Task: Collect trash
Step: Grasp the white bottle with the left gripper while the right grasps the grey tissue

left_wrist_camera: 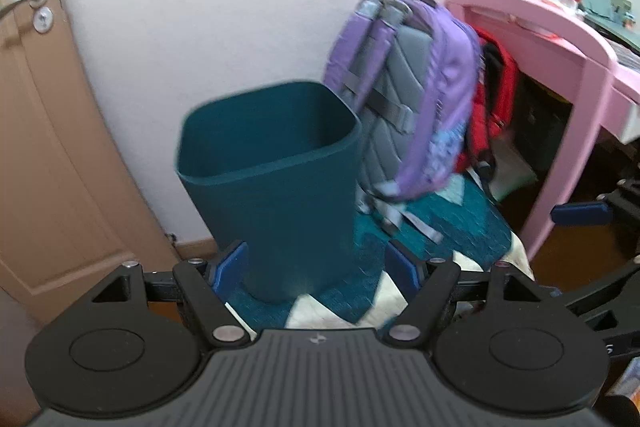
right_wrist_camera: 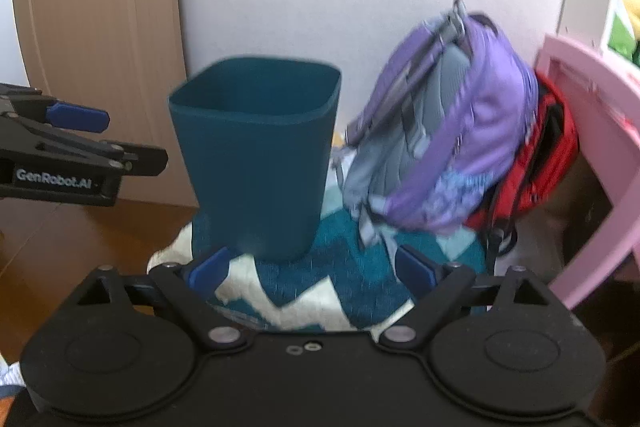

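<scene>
I see 1 teal bin (left_wrist_camera: 268, 163) mid-frame, 2 backpacks right of it: purple (left_wrist_camera: 420, 87), red (left_wrist_camera: 494, 99). Left gripper (left_wrist_camera: 316, 267) & right gripper (right_wrist_camera: 312, 269) both spread, nothing btwn.

Soft indoor light, motion blur, fisheye-bent edges

Both tools pointed downward, side by side; the left tool (left_wrist_camera: 316, 269) and right tool (right_wrist_camera: 312, 267) stood wide apart, empty.
</scene>
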Motion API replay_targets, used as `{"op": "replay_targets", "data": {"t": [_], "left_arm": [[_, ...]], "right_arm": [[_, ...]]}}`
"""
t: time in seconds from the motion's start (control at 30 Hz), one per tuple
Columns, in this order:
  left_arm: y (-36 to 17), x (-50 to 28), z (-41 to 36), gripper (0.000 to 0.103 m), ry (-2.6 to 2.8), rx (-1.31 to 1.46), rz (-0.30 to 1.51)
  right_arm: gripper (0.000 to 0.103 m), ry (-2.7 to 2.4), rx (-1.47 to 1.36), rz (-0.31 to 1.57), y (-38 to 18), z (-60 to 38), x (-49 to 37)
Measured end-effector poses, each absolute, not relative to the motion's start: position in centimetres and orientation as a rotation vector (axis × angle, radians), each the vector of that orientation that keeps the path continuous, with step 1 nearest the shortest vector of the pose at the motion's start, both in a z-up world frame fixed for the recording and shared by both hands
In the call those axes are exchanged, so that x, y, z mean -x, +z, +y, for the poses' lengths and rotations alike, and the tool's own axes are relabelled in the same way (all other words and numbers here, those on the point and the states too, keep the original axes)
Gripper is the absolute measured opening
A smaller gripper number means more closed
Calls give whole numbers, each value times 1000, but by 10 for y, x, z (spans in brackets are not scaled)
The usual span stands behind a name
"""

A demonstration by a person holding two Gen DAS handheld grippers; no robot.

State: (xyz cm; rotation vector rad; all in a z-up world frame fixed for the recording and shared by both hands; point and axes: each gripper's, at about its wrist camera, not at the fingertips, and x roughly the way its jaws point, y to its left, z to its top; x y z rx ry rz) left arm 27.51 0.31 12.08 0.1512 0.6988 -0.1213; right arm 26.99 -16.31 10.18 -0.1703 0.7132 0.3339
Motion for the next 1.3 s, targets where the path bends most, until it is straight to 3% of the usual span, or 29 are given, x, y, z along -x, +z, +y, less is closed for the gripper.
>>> {"op": "replay_targets", "data": {"t": [0.5, 0.57, 0.7, 1.3], "left_arm": [[-24, -263, -10, 75, -111, -89, 844], [-48, -266, -9, 81, -116, -54, 873], [-93, -277, -11, 82, -120, -2, 925], [-314, -331, -53, 82, -148, -83, 1322]], "right_arm": [[95, 249, -5, 874, -55, -210, -243], [96, 231, -31, 916, -79, -214, -246], [100, 209, -99, 986, -126, -220, -253], [101, -105, -289, 1501, -355, -235, -272]]}}
